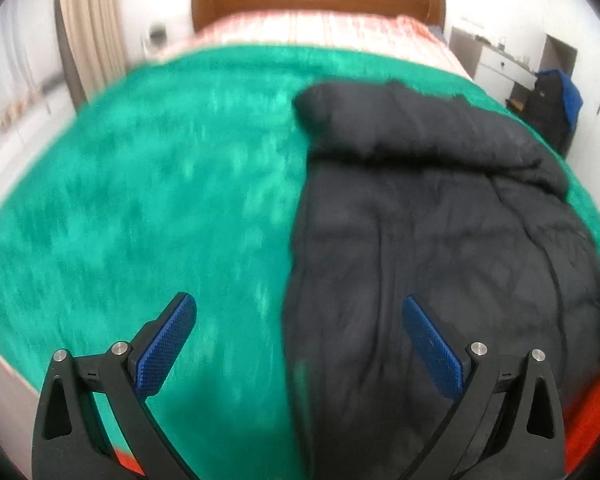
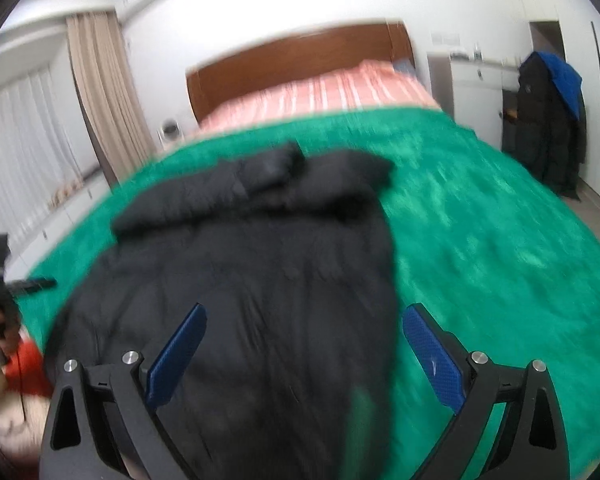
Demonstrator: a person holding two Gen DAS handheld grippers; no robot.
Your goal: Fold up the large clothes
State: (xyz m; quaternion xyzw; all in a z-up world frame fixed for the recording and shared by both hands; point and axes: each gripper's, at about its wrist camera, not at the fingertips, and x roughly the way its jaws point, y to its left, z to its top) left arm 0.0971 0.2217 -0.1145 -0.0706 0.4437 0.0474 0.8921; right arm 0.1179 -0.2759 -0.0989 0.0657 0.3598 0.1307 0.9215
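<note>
The bed [image 2: 480, 208] carries a black padded coat [image 2: 240, 280] at its foot edge, looking already folded narrow. Next likely calls for gripping its near hem. Left gripper [image 1: 299, 312] and right gripper [image 2: 303, 322] hover, jaws apart, empty.

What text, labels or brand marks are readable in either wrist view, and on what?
None readable in either view.
Black jacket: no legible logo or tag; the fabric is motion-blurred.
Green blanket: plain, no print.
Hanging dark coat: a faint pale mark, too small to read.
Wall plate above the cabinet: blurred, no characters discernible.
Left gripper and right gripper: no markings.
</note>
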